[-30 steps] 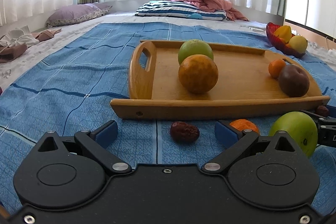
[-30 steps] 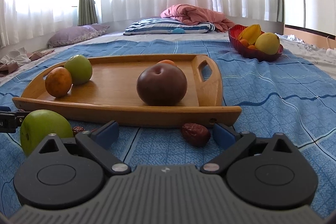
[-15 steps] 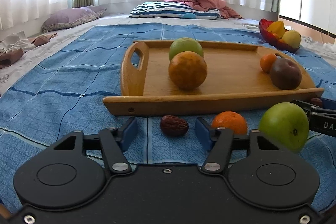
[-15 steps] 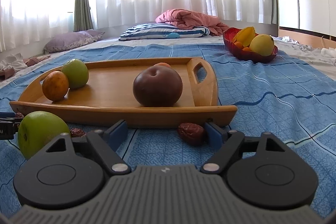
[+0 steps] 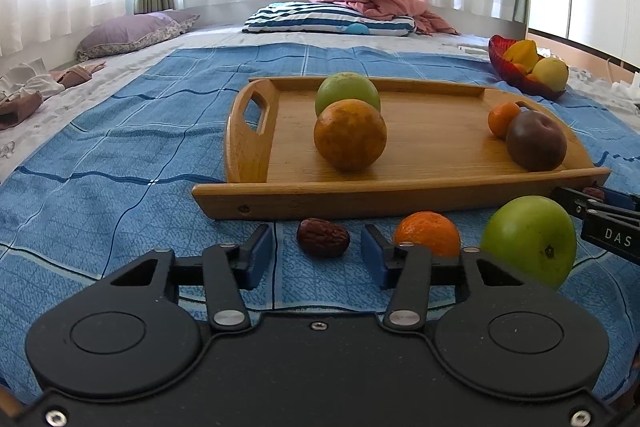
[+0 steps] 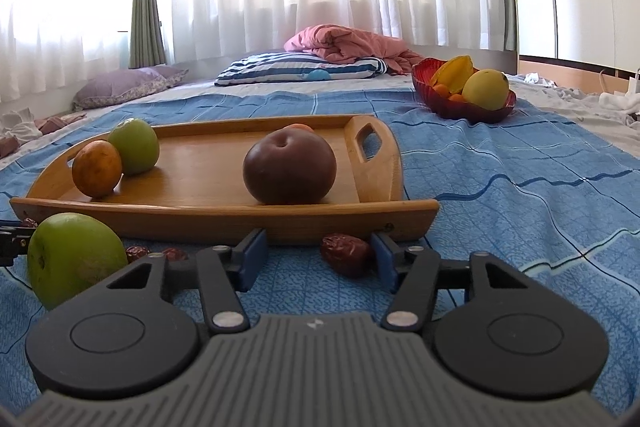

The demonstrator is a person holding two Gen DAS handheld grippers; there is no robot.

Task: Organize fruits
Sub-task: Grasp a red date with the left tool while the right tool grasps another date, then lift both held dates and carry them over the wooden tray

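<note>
Left gripper [image 5: 318, 251] closing around a wrinkled dark-red date [image 5: 323, 237] on the blue checked bedspread [image 5: 120, 163] before the wooden tray [image 5: 400, 193], pads not yet touching; right gripper [image 6: 320, 257] closing likewise on another dried red date [image 6: 346, 254], its right pad touching.

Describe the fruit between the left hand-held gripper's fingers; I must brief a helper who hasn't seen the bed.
Find the wooden tray on the blue bedspread. Just before its near rim lies a small, wrinkled, dark-red dried date. Unlike the smooth orange tangerine and big green apple beside it, it is shrivelled and brownish.
</note>
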